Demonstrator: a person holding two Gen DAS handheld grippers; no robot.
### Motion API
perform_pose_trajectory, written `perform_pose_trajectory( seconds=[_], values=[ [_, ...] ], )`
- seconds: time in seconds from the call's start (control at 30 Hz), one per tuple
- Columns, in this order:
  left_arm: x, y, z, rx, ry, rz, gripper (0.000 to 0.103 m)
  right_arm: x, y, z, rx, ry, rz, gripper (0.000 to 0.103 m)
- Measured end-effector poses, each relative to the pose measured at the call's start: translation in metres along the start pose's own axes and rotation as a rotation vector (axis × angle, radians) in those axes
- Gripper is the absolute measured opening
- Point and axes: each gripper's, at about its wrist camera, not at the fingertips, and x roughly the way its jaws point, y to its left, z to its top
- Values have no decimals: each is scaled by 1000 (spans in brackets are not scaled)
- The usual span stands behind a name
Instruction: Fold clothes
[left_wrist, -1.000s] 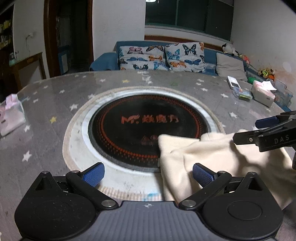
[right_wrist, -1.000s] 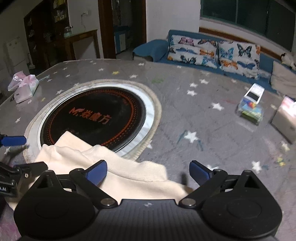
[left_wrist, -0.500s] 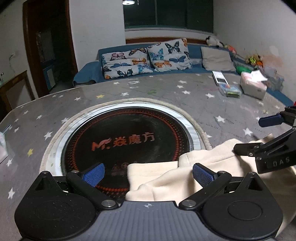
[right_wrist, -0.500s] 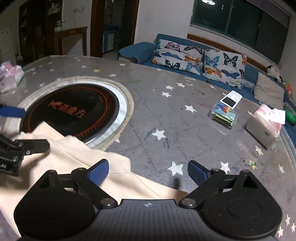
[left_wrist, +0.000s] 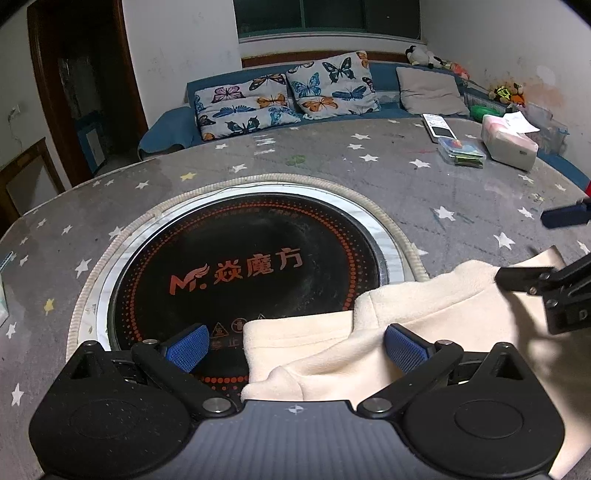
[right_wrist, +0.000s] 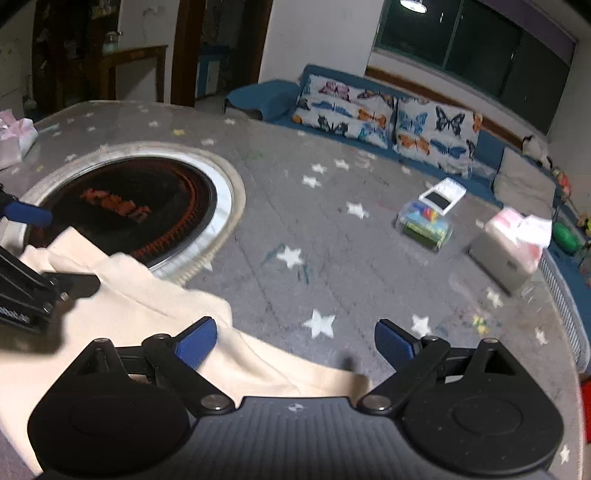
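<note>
**Cream fleece on star-strewn grey**

Plain cream fleece garment (left_wrist: 424, 325) — no print, no trim. Beneath it, a grey table cover (left_wrist: 388, 173) scattered with white stars, a few yellow. Set into that, a round black glass cooktop (left_wrist: 258, 258) ringed with orange-red dots, lettered in orange-red, framed by a silver band and a beige rope border. Black left gripper (left_wrist: 295, 345) and black right gripper (right_wrist: 295, 341), both tipped with bright blue ribbed pads (left_wrist: 188, 345). Behind, a dark blue sofa (left_wrist: 166, 129) carrying white cushions printed with butterflies (left_wrist: 325, 86) — blue, orange, black, lilac — and one plain greyish-beige cushion (left_wrist: 428, 90). Pink-and-white tissue pack (left_wrist: 508, 142).
</note>
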Motion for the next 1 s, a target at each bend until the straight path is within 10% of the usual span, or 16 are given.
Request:
perform_pose_trajectory(
  seconds=[1.0],
  values=[
    [-62,22,-37,-88,-46,52,103,-86,14,-52,-21,-98,-20,103]
  ],
)
